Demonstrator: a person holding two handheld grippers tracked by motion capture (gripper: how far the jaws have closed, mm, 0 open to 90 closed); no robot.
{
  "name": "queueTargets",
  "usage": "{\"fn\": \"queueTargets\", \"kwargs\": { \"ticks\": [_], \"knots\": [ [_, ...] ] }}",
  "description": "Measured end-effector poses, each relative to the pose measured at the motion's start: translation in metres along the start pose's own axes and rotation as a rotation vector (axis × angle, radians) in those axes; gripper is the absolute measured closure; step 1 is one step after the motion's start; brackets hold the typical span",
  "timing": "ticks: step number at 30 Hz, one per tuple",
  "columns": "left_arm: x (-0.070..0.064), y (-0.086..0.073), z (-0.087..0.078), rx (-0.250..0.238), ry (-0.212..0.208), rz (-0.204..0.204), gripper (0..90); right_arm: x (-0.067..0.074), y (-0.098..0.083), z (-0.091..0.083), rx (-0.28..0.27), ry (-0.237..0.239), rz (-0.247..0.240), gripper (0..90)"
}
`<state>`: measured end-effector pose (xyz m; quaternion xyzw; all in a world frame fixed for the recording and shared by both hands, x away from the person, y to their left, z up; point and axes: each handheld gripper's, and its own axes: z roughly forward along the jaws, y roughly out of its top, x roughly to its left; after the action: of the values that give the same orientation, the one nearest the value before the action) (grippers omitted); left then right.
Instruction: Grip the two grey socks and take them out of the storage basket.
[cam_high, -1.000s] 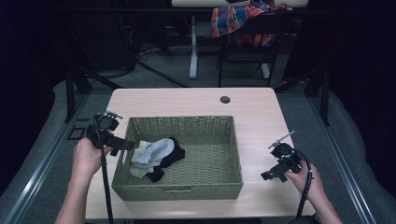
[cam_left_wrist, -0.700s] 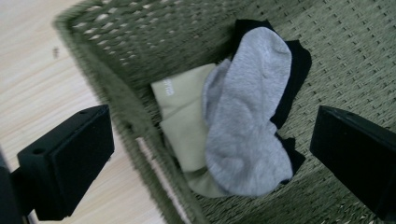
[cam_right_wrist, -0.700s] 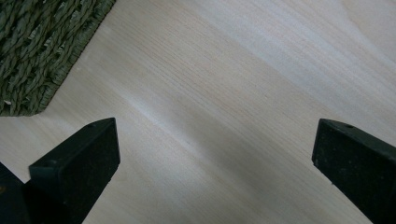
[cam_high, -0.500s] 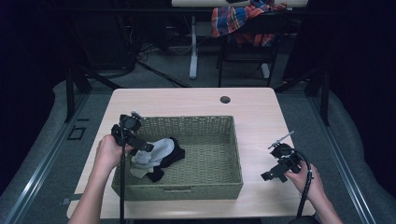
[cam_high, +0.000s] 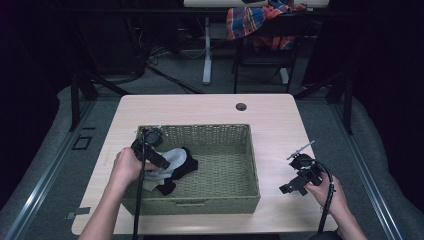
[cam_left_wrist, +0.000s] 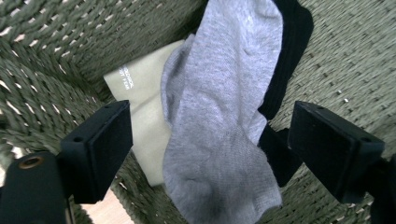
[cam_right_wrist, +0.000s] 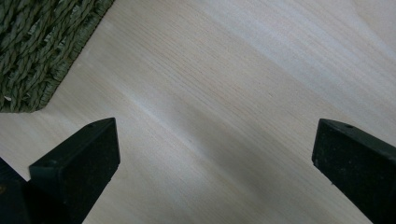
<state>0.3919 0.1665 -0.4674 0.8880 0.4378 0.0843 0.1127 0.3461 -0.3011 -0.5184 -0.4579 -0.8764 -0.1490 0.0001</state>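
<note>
A green woven basket (cam_high: 252, 150) stands in the middle of the wooden table (cam_high: 200, 107). In its left part lie a grey sock (cam_high: 172, 159), a black sock (cam_high: 186, 167) and a cream one (cam_left_wrist: 140, 107). My left gripper (cam_high: 161, 162) reaches down into the basket over this pile. In the left gripper view its jaws (cam_left_wrist: 210, 126) straddle the grey sock (cam_left_wrist: 219, 93); they have just been closing, but the pads stand clear of the cloth. At the table's right, my right gripper (cam_high: 290, 189) rests open over bare wood (cam_right_wrist: 233, 70), nothing between its jaws (cam_right_wrist: 217, 140).
A dark cable hole (cam_high: 241, 106) sits near the table's far edge. The basket's right half holds nothing. Its corner (cam_right_wrist: 37, 46) lies close to the right gripper. Behind the table stands a chair with plaid cloth (cam_high: 260, 20).
My left gripper has moved right from the basket's left rim and down into the basket, onto the socks. The right hand has stayed put.
</note>
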Motion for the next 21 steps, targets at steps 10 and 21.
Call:
{"fn": "queueTargets", "kwargs": {
  "ticks": [10,21],
  "knots": [
    [-0.011,0.001,0.016,0.082,0.042,0.074,53.0,0.000,0.000,0.000,0.010,0.012,-0.007,0.8],
    [-0.010,-0.001,0.014,0.061,0.048,0.074,75.6,0.001,0.000,0.000,0.015,0.008,-0.009,1.1]
  ]
}}
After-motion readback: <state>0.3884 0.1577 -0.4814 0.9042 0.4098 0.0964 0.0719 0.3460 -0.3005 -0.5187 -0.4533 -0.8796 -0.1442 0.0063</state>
